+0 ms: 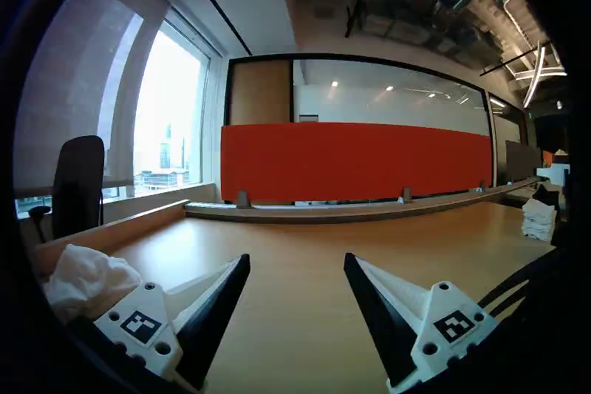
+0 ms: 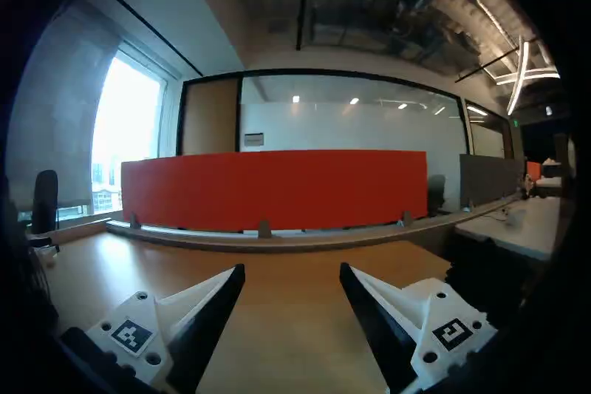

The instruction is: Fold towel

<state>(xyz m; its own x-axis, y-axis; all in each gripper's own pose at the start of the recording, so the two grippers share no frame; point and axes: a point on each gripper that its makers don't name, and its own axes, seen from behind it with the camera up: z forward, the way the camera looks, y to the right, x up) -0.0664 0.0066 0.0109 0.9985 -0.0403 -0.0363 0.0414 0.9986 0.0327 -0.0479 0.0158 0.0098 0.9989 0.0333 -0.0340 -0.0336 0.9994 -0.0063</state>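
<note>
**Desk station: two grippers, one loose towel**

Left gripper view, left to right:
- Black office chair (image 1: 77, 183), far left by the window (image 1: 166, 120).
- Crumpled white towel (image 1: 85, 279), rumpled and unfolded, near left on the wooden desk (image 1: 414, 235), just beside the left finger of the left gripper (image 1: 295, 256).
- Left gripper: fingers spread wide, nothing between them. Each finger carries a square black-and-white coded marker (image 1: 140, 326).
- Red divider panel (image 1: 354, 161), along the desk's far edge.
- Folded white stack (image 1: 538, 219), far right.

Right gripper view:
- Right gripper (image 2: 292, 267): fingers spread, holding nothing, over the desk.
</note>
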